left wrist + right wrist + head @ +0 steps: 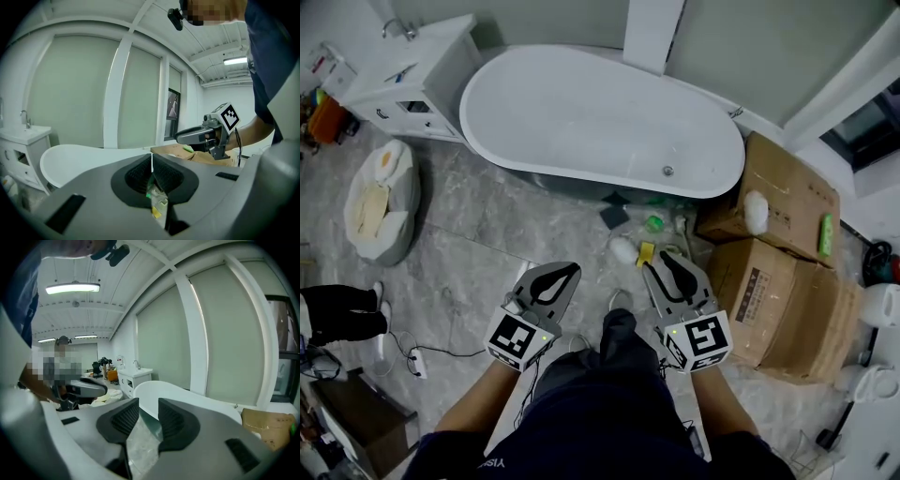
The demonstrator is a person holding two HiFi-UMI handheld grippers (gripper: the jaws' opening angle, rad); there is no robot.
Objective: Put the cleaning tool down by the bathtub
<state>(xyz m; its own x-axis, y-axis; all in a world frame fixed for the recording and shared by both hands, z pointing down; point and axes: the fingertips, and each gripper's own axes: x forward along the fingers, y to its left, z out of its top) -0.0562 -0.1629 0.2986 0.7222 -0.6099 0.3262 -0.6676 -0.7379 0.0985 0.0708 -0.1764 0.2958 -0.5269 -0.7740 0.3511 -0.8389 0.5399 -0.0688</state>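
Now left gripper (pixel 574 270) beside right gripper (pixel 664 256)

I read this as a bathroom set inside a bigger workroom: white freestanding bathtub (pixel 581 122) on marble-look floor tiles (pixel 478 244), with a white vanity (pixel 412 80) and tap (pixel 397 30) beside it. Cardboard boxes (pixel 787 281) near the bathtub's end, power strip (pixel 414 361) on the floor, strip lights (pixel 72 288) overhead.

left gripper (pixel 563 273) closed and empty, right gripper (pixel 669 260) with jaws apart, empty.
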